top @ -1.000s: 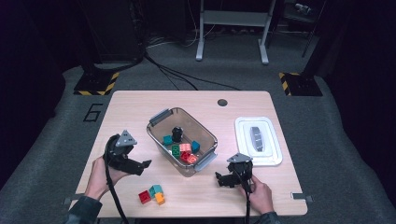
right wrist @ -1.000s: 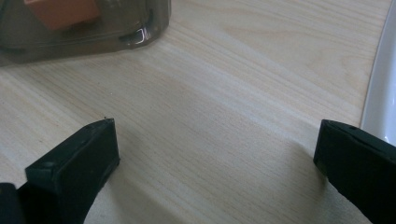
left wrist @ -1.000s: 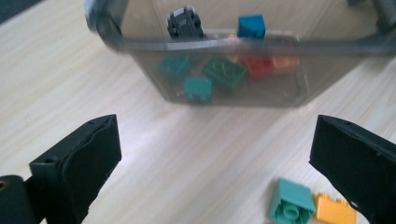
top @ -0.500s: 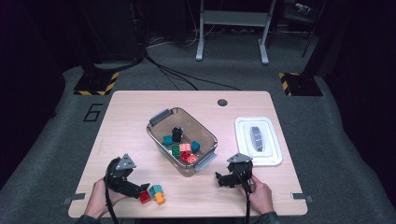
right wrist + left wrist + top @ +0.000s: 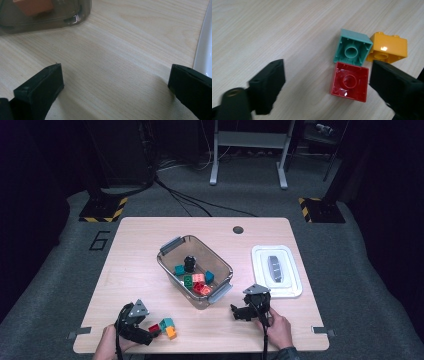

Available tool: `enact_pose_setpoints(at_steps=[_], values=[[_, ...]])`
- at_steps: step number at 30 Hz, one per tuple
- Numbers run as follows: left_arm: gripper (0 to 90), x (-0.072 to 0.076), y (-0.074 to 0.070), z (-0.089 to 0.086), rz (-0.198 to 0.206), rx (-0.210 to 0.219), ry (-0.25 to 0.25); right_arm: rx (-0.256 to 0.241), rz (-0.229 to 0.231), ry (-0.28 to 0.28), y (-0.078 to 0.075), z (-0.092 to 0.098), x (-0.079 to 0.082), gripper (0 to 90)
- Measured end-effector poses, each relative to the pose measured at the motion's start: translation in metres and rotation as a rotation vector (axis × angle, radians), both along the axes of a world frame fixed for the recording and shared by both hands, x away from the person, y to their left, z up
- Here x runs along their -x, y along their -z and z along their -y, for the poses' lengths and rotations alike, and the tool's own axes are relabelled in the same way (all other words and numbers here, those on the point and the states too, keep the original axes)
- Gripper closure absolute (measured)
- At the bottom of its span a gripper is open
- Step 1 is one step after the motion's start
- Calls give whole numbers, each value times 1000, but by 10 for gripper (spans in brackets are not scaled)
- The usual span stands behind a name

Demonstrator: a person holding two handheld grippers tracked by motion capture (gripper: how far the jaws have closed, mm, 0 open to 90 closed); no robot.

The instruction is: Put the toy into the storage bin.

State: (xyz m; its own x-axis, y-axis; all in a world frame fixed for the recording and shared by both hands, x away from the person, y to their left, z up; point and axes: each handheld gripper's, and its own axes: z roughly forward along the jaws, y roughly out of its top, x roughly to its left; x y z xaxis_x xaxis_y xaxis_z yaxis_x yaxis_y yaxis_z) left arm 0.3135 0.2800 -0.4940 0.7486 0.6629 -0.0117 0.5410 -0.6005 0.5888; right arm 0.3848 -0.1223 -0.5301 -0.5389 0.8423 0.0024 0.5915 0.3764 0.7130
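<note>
A: Red brick (image 5: 350, 81), position?

B: It lies hollow side up on the table (image 5: 135, 255) near the front edge, between my left gripper's (image 5: 327, 82) wide-spread jaws and close to the right-hand one; no contact that I can confirm. A teal brick (image 5: 353, 47) touches its far edge; an orange brick (image 5: 388, 47) sits just beside that.

A: Further right?

B: The clear bin (image 5: 172, 245) holds more bricks at mid-table. My right gripper (image 5: 116, 82) hovers low over bare wood, jaws spread, gripping nothing, with the white lid (image 5: 295, 285) just beside it.

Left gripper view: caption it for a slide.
Open left gripper poised over a red block, with teal and orange blocks beside it on the wooden table.
</note>
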Motion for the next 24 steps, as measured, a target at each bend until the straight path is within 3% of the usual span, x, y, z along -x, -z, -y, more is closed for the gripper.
enact_pose_setpoints(at_steps=[2,5,7,11,16,24], values=[[201,1,4,2,1,8,6,0,0,0,0,0,0,0],[288,2,6,5,-16,-19,25,0,-1,0,0,0,0,0],[403,3,8,6,-11,-51,21,0,-1,0,0,0,0,0],[564,2,8,1,-7,-48,6,0,-1,1,0,0,0,0],[585,-2,6,-9,-2,-13,-55,0,0,0,0,0,0,0],[586,-8,-5,-18,22,19,-97,0,0,0,0,0,0,0]])
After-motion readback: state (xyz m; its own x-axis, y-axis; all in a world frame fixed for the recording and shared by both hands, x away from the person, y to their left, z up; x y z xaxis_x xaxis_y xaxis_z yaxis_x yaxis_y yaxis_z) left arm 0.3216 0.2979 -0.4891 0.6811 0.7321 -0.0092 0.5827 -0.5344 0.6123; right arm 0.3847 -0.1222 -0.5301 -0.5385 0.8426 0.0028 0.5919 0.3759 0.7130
